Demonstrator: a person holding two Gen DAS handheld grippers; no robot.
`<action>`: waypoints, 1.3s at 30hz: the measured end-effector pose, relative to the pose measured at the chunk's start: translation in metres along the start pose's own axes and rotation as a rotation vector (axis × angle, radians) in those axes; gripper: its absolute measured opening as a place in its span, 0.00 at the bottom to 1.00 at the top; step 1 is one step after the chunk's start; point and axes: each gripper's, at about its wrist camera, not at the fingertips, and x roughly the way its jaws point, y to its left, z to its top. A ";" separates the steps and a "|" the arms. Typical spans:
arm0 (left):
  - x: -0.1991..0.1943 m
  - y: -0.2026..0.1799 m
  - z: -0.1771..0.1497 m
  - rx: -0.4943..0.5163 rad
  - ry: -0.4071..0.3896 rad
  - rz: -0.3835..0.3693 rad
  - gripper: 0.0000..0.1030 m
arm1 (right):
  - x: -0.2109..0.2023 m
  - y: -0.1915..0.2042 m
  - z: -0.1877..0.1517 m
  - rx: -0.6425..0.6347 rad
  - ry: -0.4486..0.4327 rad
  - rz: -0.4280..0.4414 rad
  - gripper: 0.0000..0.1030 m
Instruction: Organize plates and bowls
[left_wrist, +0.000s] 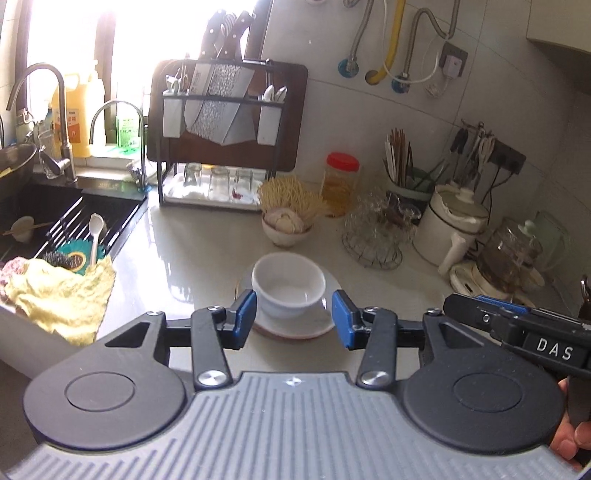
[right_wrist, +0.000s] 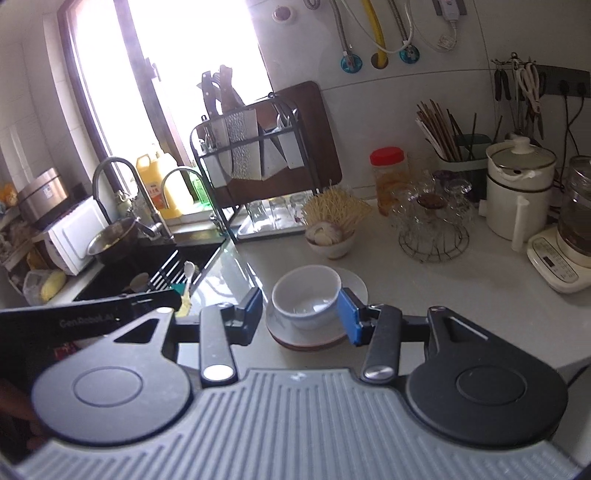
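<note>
I see both left tongs (left_wrist: 294, 318) and right tongs (right_wrist: 302, 314) wide open, empty, bowl (left_wrist: 288, 290) on plate (left_wrist: 320, 320) at 12 o'clock.

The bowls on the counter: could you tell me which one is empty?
The white bowl sitting on the plate, nearest both grippers, is empty; the smaller bowl behind it is filled.

An empty white bowl (left_wrist: 288, 288) stands upright on a white plate (left_wrist: 295, 321) on the pale countertop (left_wrist: 192, 236).
</note>
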 end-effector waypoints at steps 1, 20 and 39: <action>-0.003 0.000 -0.004 -0.001 0.004 0.000 0.51 | -0.003 -0.001 -0.003 0.001 0.003 -0.002 0.47; -0.021 -0.005 -0.035 0.020 0.049 0.059 0.91 | -0.018 -0.010 -0.024 -0.026 0.017 -0.033 0.86; -0.006 -0.012 -0.033 0.027 0.067 0.098 0.97 | -0.005 -0.014 -0.021 -0.030 0.037 -0.086 0.86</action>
